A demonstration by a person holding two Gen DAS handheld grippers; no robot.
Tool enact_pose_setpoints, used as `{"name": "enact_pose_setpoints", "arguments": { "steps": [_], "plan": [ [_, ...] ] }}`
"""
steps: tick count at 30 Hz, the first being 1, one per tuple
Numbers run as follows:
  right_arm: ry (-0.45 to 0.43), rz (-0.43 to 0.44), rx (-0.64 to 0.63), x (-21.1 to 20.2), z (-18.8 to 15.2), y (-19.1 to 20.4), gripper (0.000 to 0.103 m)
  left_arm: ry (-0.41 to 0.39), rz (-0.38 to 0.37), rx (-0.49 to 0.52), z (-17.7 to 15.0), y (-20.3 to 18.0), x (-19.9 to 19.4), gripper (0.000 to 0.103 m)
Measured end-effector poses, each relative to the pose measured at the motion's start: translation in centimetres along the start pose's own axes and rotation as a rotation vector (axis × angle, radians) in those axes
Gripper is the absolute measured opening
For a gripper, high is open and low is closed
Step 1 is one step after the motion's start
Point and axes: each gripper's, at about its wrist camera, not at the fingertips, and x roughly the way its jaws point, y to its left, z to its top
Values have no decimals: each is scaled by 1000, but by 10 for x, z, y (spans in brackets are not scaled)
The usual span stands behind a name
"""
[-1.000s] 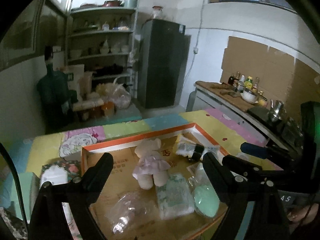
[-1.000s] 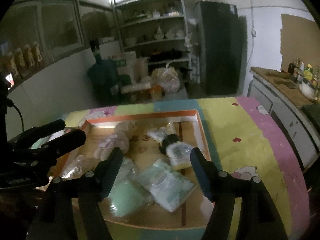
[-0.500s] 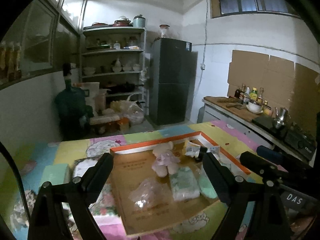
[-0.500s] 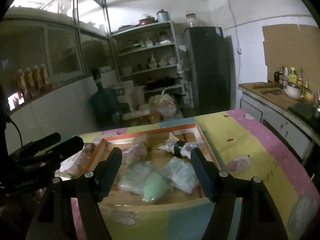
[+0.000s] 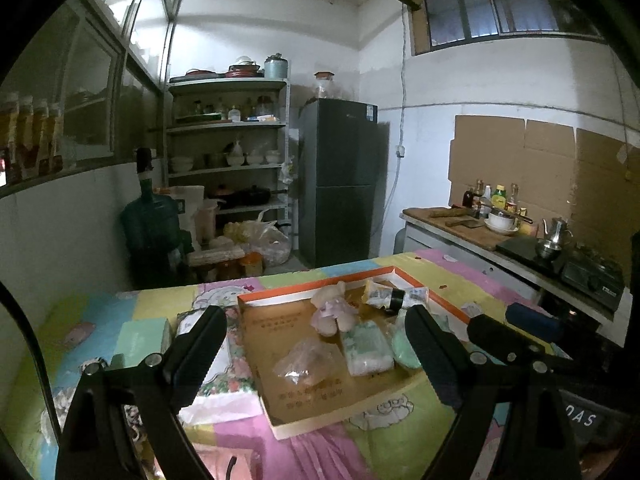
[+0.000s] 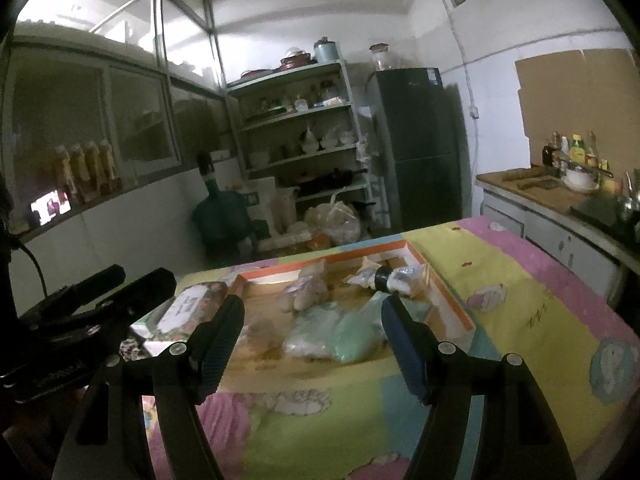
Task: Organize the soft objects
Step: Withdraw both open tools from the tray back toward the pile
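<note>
A shallow cardboard box with an orange rim (image 5: 276, 295) (image 6: 452, 300) lies on a colourful quilt. Inside it are a pale plush doll (image 5: 331, 311) (image 6: 305, 291), a clear crinkled bag (image 5: 305, 362), a white-green soft pack (image 5: 366, 347) (image 6: 310, 330), a mint-green pouch (image 5: 402, 346) (image 6: 356, 338) and a tube with a black cap (image 5: 394, 298) (image 6: 386, 278). My left gripper (image 5: 316, 354) hangs open in front of the box, nothing between its fingers. My right gripper (image 6: 312, 344) is open and empty too, back from the box's near edge. Each gripper shows at the edge of the other's view.
A floral-printed white box (image 5: 192, 322) (image 6: 188, 312) and a mint box (image 5: 140, 336) lie left of the tray. Behind the bed stand a shelf of dishes (image 5: 228, 152), a dark fridge (image 5: 344, 176), a water jug (image 5: 150, 224); at right, a counter with bottles (image 5: 492, 216).
Both grippers have pulled back and tilted up from close over the box; the box now looks smaller and farther, and more of the room and quilt shows. Their jaws stay open.
</note>
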Motion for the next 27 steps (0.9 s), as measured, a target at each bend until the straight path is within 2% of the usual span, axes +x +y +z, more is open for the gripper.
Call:
{"name": "enact_pose_setpoints", "arguments": {
  "steps": [11, 21, 27],
  "plan": [
    [-46, -15, 21, -33, -14, 17, 73, -5, 5, -21, -18, 13, -28, 91],
    [-33, 30, 62, -47, -34, 36, 73, -29, 63, -27, -37, 30, -67, 91],
    [-15, 41, 37, -50, -45, 56, 73, -30, 84, -40, -46, 43, -84, 91]
  ]
}}
